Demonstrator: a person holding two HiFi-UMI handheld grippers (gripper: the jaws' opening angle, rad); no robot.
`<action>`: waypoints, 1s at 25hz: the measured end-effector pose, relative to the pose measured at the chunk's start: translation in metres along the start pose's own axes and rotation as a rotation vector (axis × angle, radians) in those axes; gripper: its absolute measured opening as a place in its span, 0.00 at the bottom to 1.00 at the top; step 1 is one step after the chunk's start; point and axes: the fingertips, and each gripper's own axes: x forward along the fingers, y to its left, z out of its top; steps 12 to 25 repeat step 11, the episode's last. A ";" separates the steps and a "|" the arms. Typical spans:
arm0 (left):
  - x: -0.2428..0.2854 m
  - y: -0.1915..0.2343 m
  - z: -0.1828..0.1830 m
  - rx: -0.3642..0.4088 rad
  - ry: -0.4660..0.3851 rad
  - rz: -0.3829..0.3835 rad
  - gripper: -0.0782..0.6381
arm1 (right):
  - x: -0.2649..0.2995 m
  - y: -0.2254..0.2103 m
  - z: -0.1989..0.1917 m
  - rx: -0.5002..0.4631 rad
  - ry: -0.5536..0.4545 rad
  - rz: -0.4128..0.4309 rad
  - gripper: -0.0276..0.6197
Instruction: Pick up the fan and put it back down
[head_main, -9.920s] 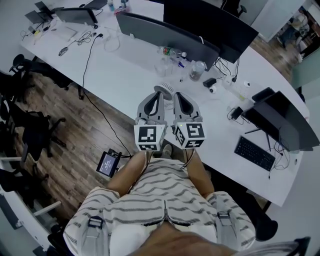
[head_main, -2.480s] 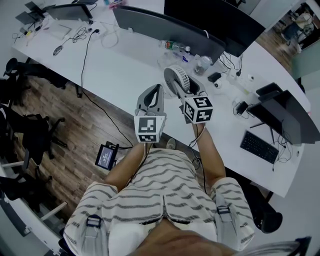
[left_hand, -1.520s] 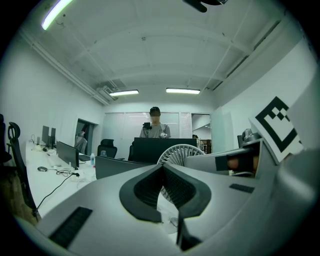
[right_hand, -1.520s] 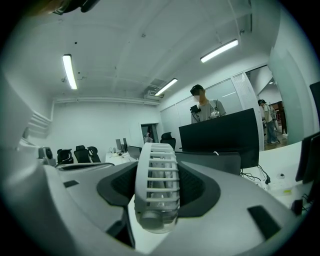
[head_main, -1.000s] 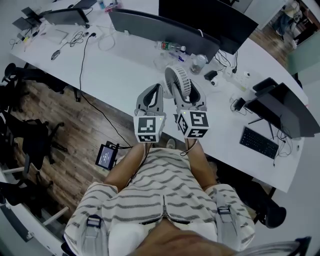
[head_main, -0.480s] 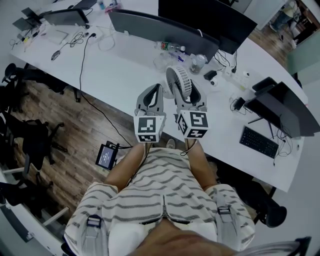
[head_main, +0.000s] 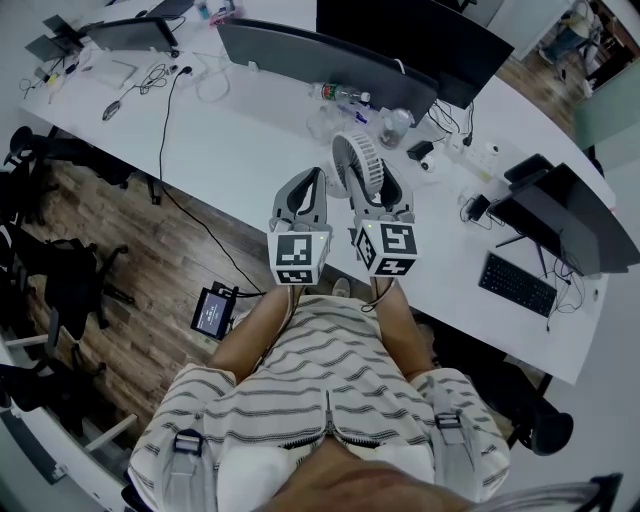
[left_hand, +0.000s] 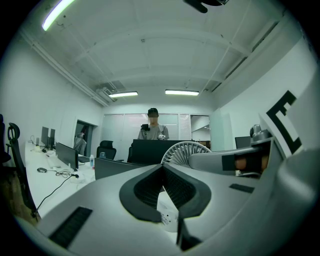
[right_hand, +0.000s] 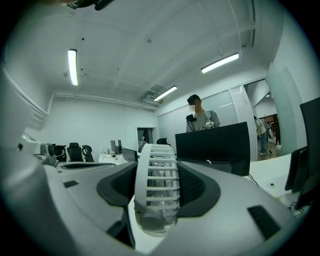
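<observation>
Clamps the right claw (head_main: 378, 188) on the small white round plastic fan with the slatted grille (head_main: 357, 160), a dark pad pressed on either side of it, the grille standing upright and edge-on between the jaws, over the long white table (head_main: 250, 150) and near the clear plastic bottle (head_main: 345, 98) and the wide black monitor (head_main: 320, 60). Holds the left claw (head_main: 315, 180) just beside the right one, jaws closed tip to tip with nothing between them. Cannot tell whether the fan's base touches the table or hangs clear of it.
</observation>
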 end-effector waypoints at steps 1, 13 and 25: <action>0.000 0.000 0.000 0.001 0.000 0.000 0.12 | 0.000 0.000 0.000 -0.001 0.000 0.000 0.39; 0.001 -0.001 0.002 0.003 -0.005 0.000 0.12 | -0.001 0.000 0.001 -0.005 -0.005 0.001 0.39; 0.001 -0.001 0.002 0.003 -0.005 0.000 0.12 | -0.001 0.000 0.001 -0.005 -0.005 0.001 0.39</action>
